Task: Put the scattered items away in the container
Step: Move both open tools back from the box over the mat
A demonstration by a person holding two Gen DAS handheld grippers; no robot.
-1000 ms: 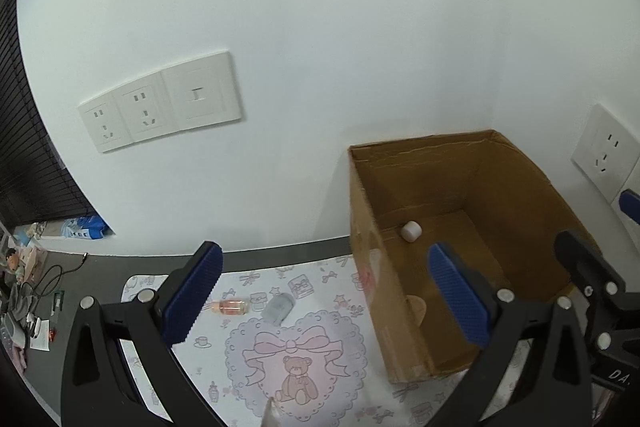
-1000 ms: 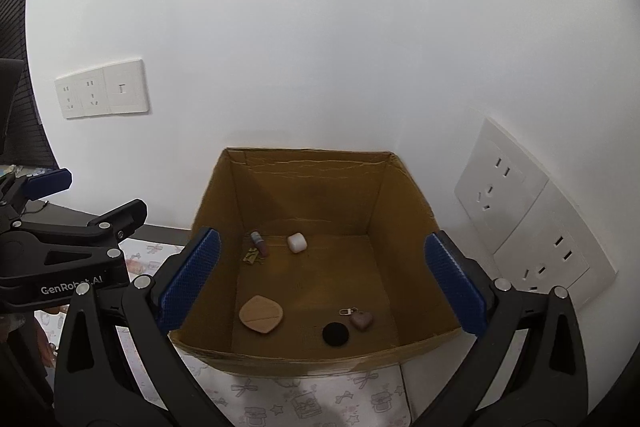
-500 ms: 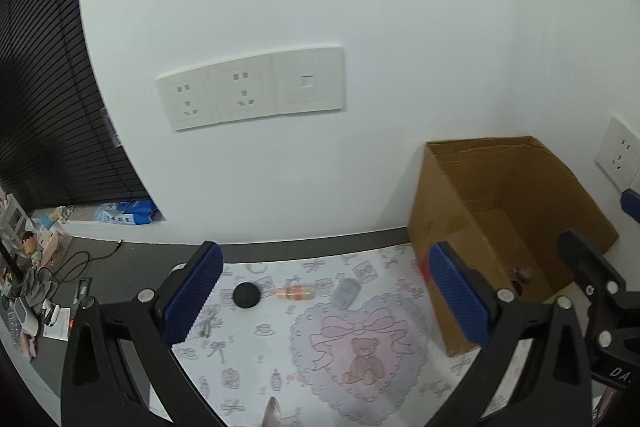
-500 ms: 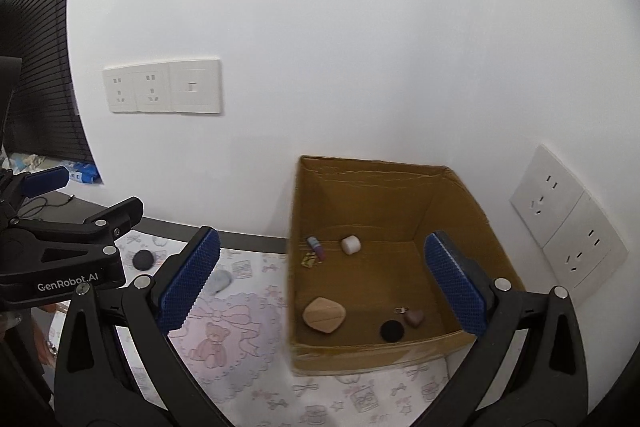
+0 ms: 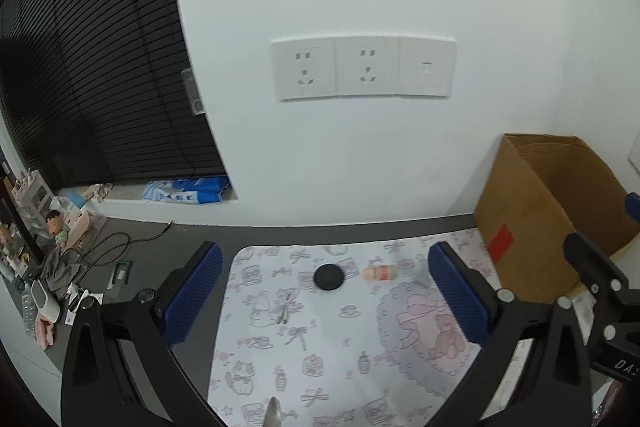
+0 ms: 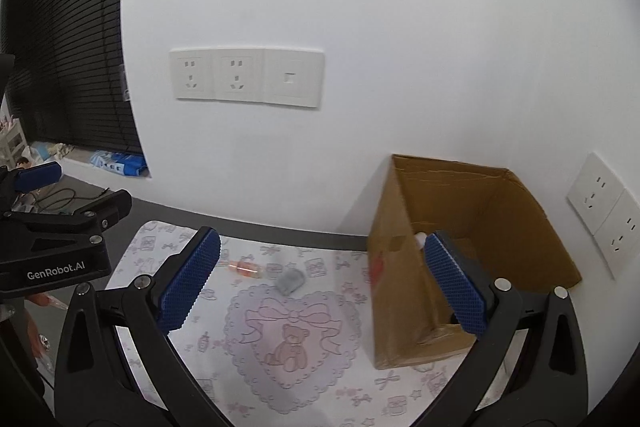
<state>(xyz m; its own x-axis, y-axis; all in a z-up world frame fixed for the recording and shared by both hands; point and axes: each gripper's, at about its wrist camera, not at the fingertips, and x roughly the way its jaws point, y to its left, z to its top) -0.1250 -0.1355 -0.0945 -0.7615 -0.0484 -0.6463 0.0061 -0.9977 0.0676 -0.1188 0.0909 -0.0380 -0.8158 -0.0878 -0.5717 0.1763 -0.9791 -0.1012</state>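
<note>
Left gripper (image 5: 326,297) spread wide and empty, black disc (image 5: 329,277) lying ahead between its fingers; right gripper (image 6: 320,279) likewise wide, cardboard box (image 6: 400,291) beside it

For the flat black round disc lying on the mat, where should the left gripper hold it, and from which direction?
Come from above with the open left gripper and pinch the black disc across its rim. It lies flat and low on the mat, so only its edges offer a hold.
</note>
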